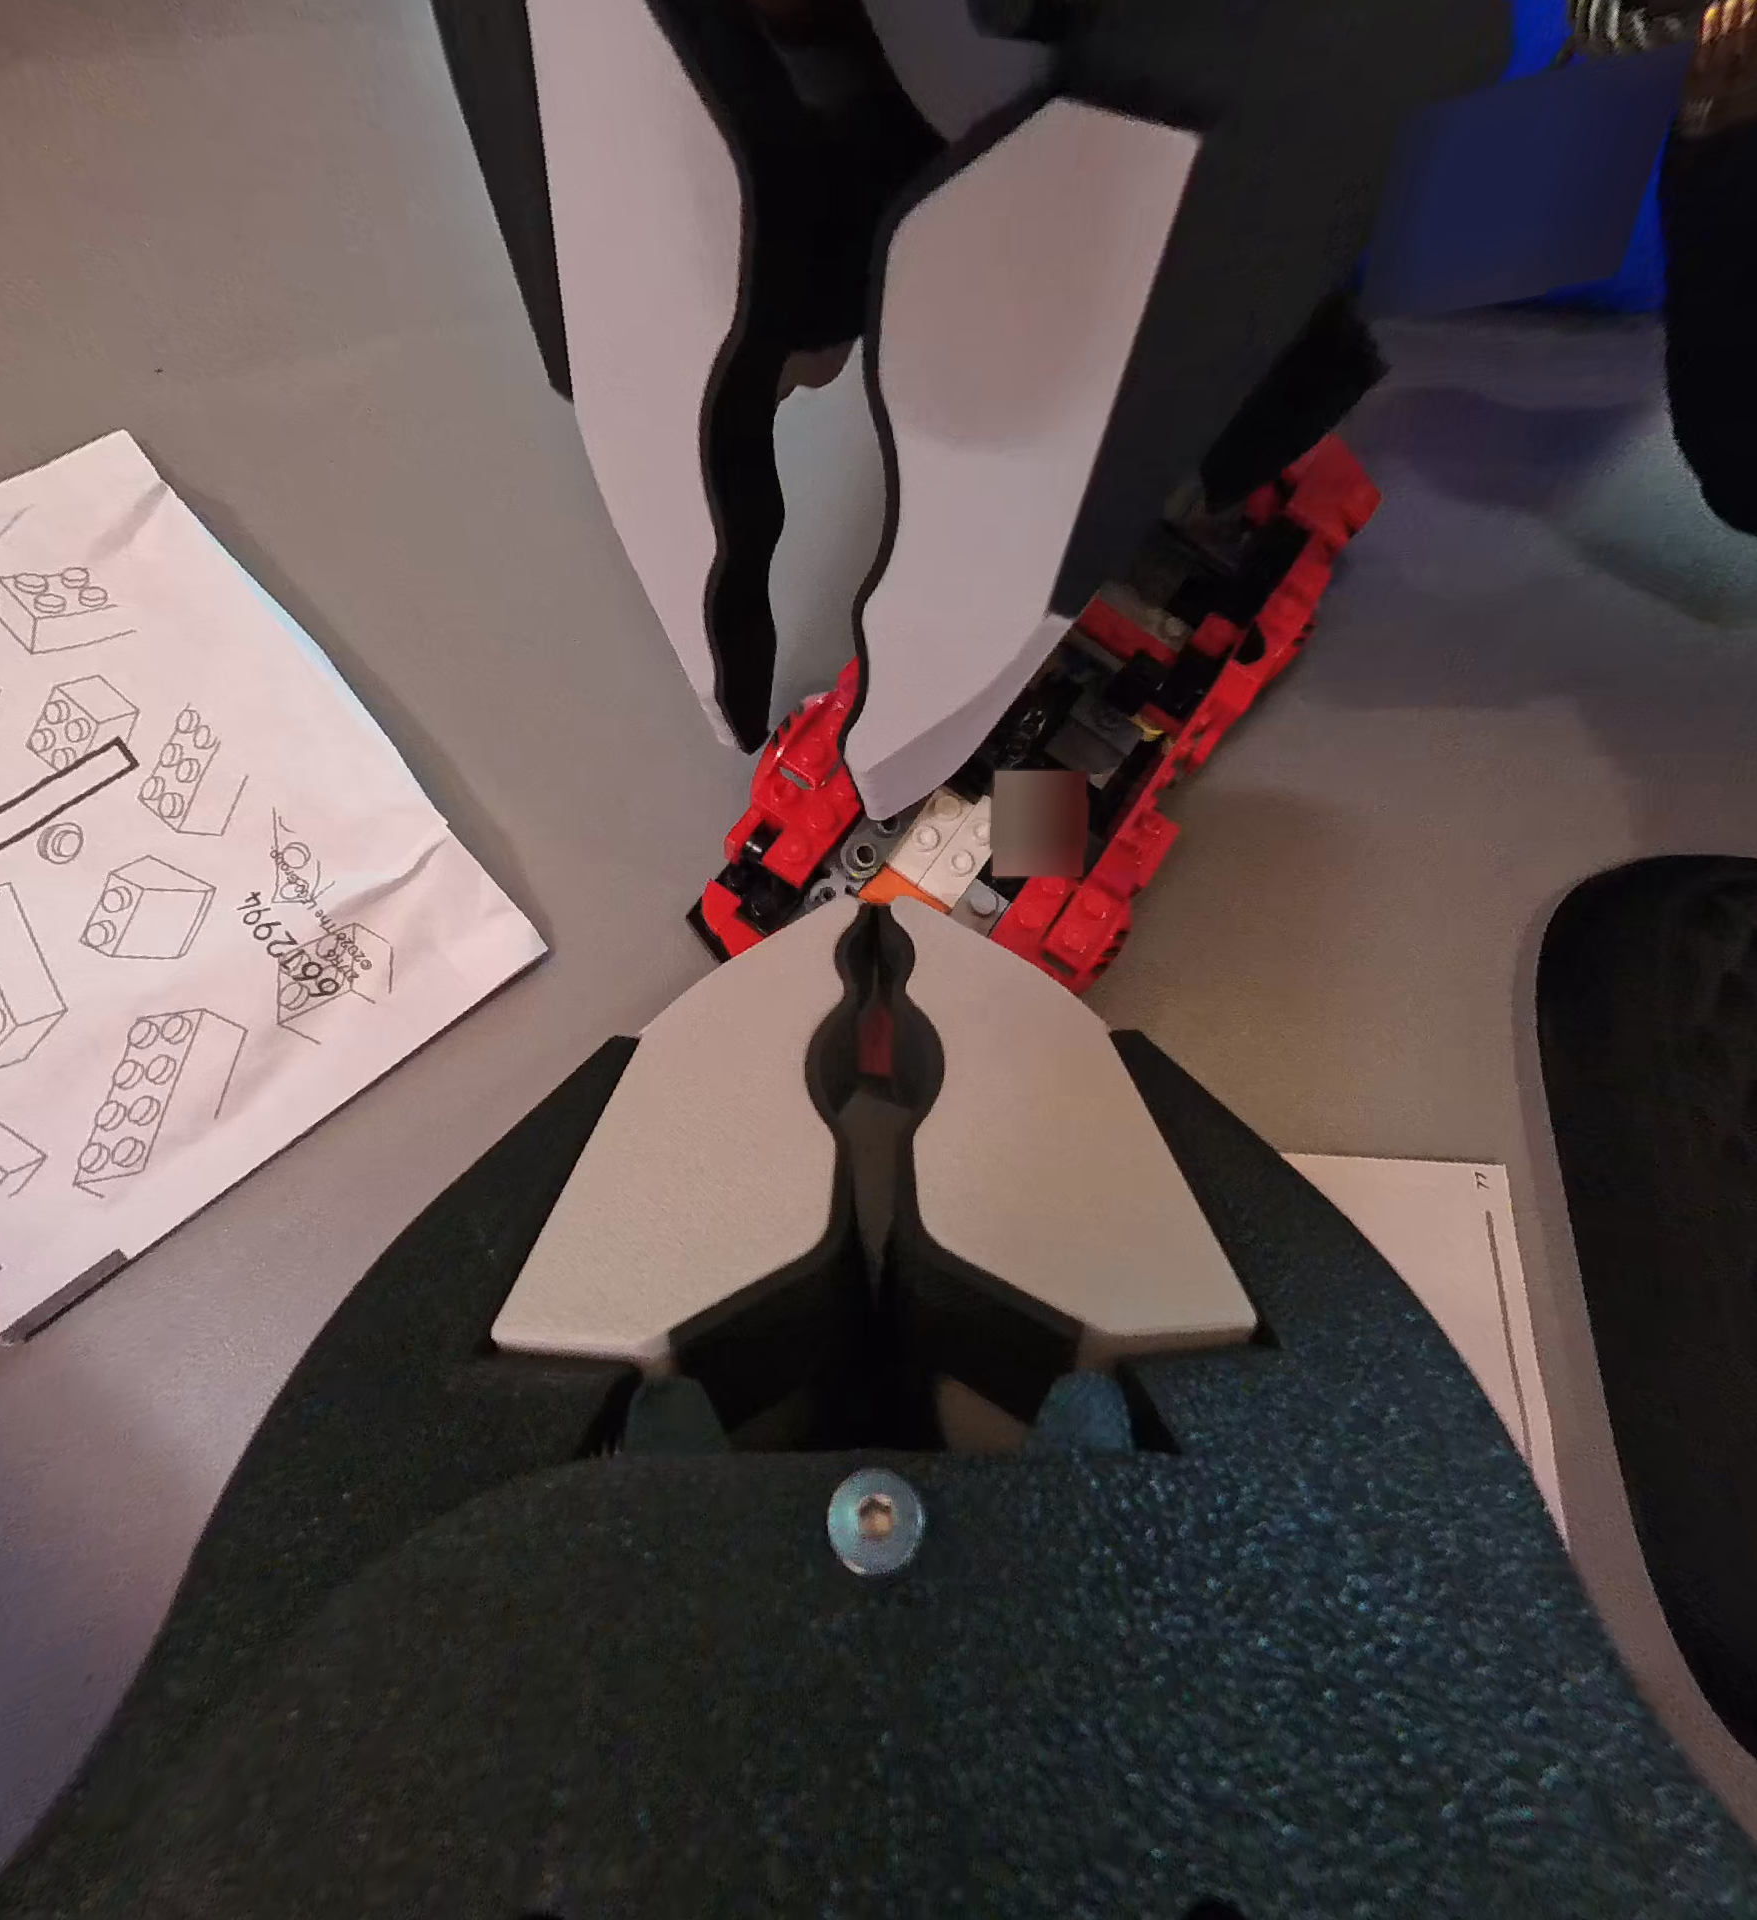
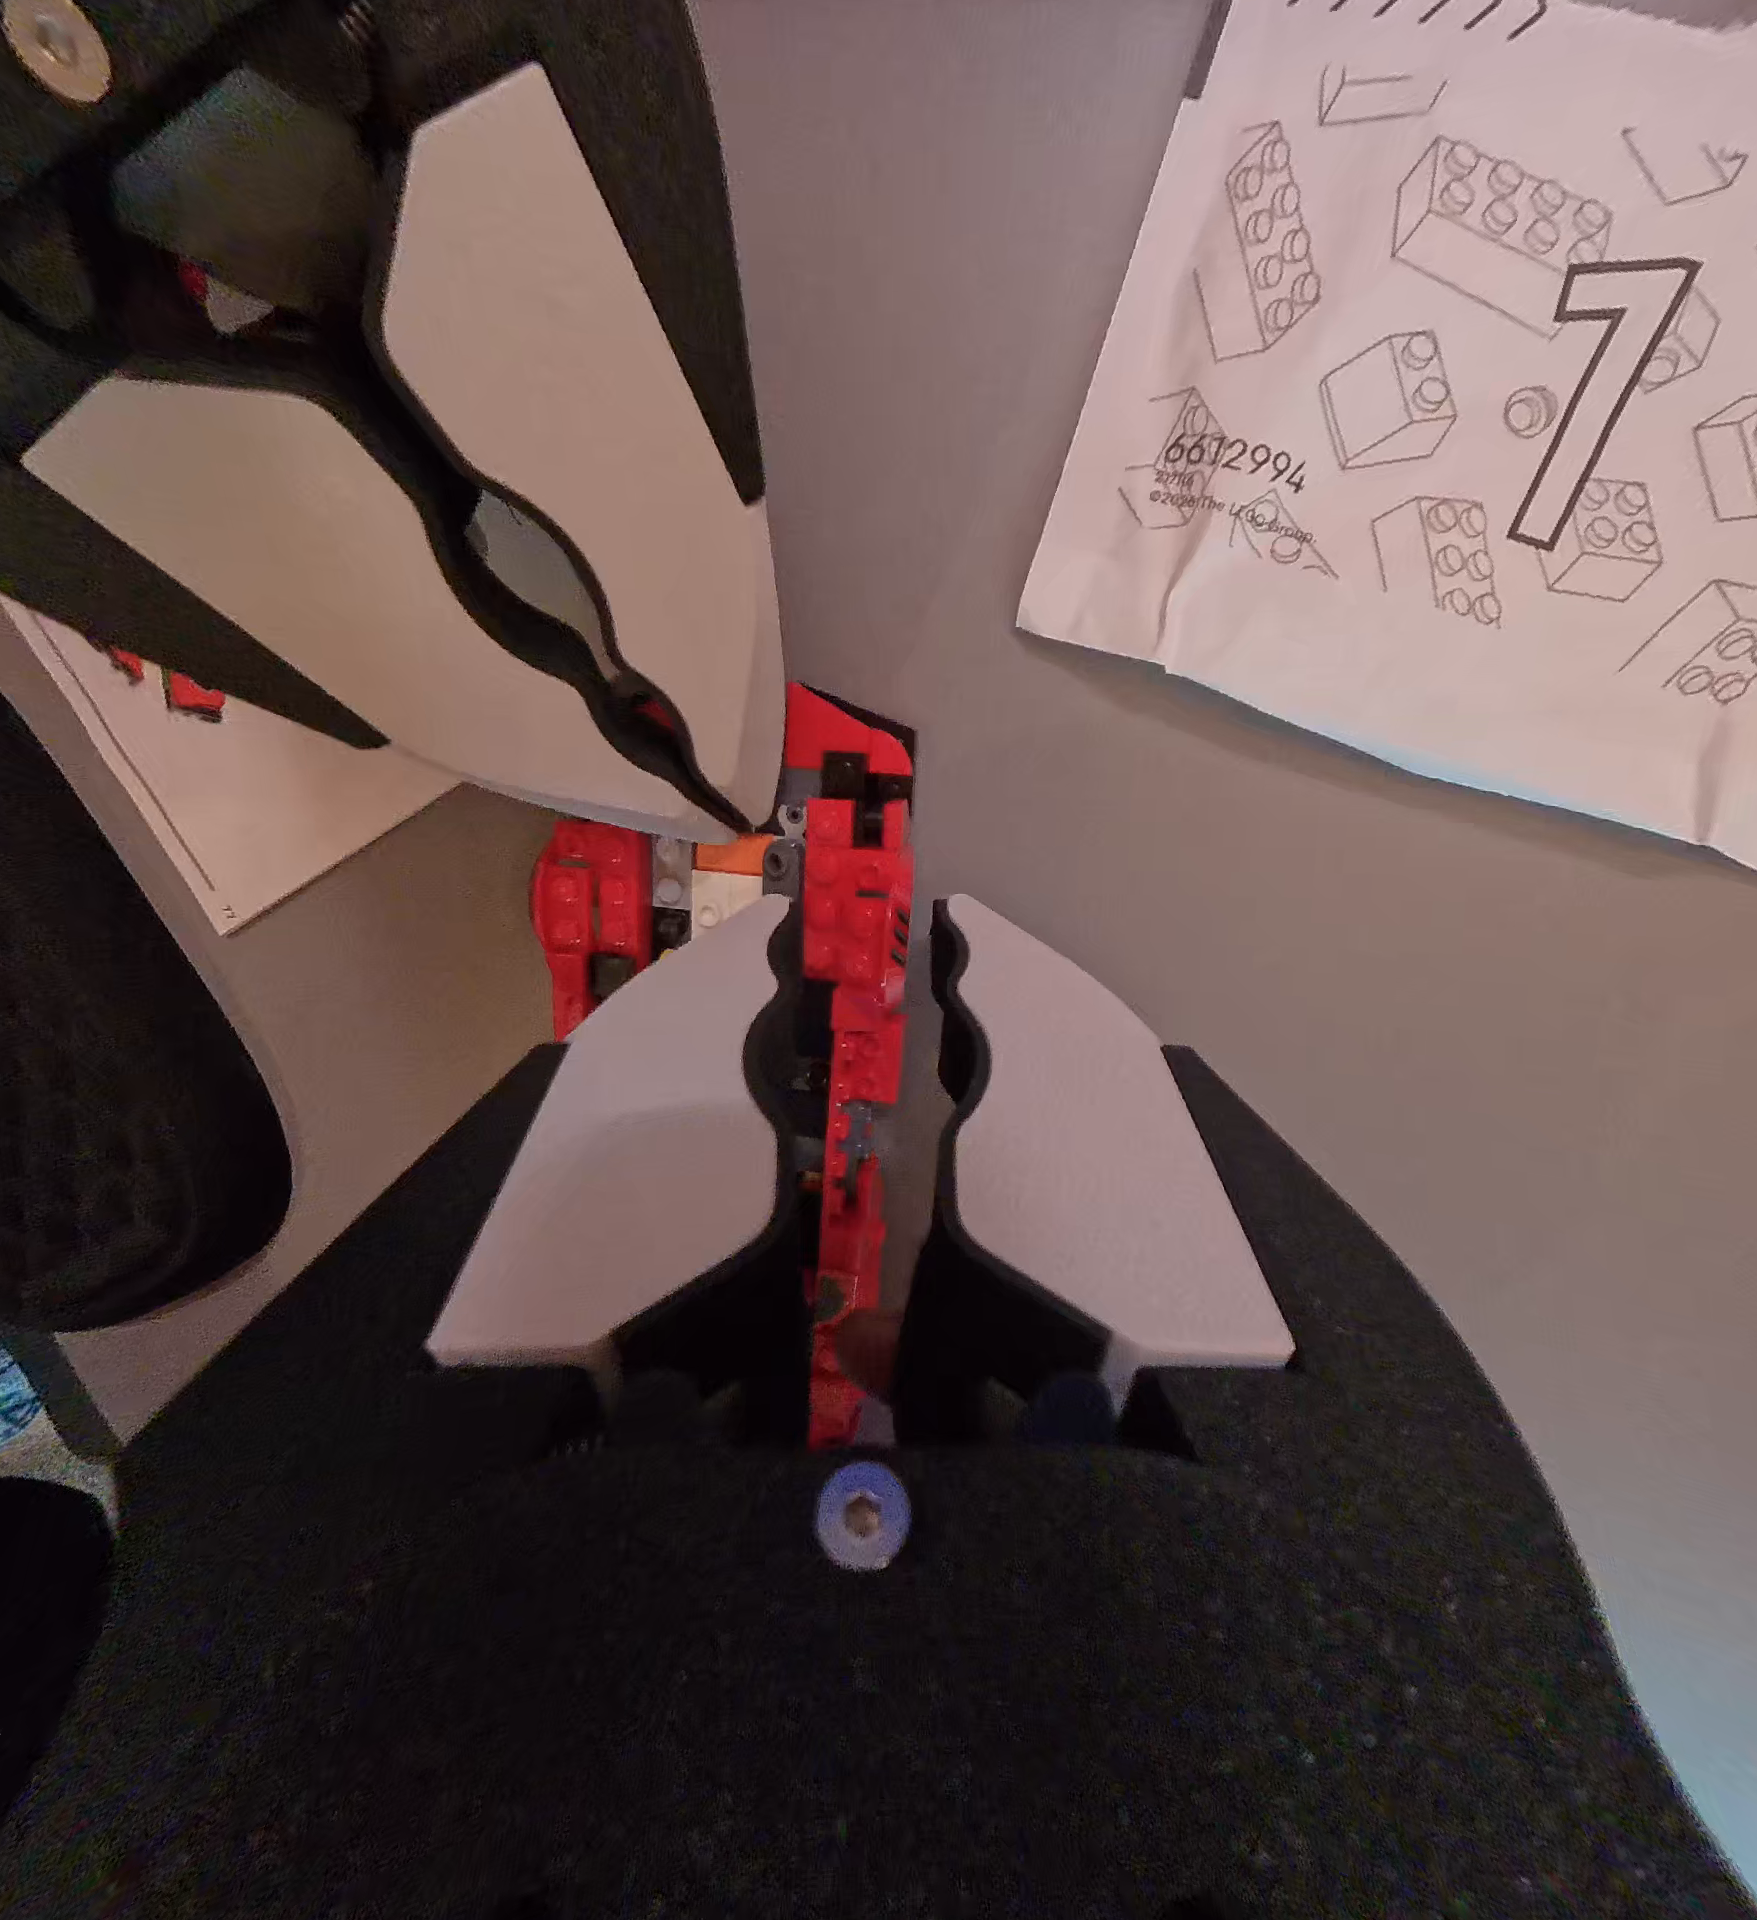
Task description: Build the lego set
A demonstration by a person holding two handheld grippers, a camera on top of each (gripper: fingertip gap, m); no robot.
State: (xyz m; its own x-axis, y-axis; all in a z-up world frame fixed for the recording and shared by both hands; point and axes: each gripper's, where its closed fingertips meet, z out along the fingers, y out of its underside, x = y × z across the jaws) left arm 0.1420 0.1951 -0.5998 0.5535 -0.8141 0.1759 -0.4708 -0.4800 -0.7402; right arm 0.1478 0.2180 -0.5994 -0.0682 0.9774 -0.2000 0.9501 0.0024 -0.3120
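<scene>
A partly built red and black lego car (image 1: 1113, 894) lies on the grey table (image 1: 334, 312), with white, orange and grey bricks in its middle. My left gripper (image 1: 874, 920) is shut on a small red piece (image 1: 874, 1039), its tips right at the car's near end. In the right wrist view the left gripper comes in from the upper left with the red piece (image 2: 654, 712) between its pads. My right gripper (image 2: 861, 914) straddles the car's red side wall (image 2: 853, 914) and is closed on it. It also shows in the left wrist view (image 1: 817, 774), coming down from above.
A white paper bag with brick drawings (image 1: 178, 883) lies left of the car, also seen in the right wrist view (image 2: 1425, 416). A white instruction sheet (image 1: 1425, 1299) lies by the table edge. A black padded object (image 1: 1705, 1247) sits beyond the edge. My two grippers' fingertips are within a few centimetres of each other.
</scene>
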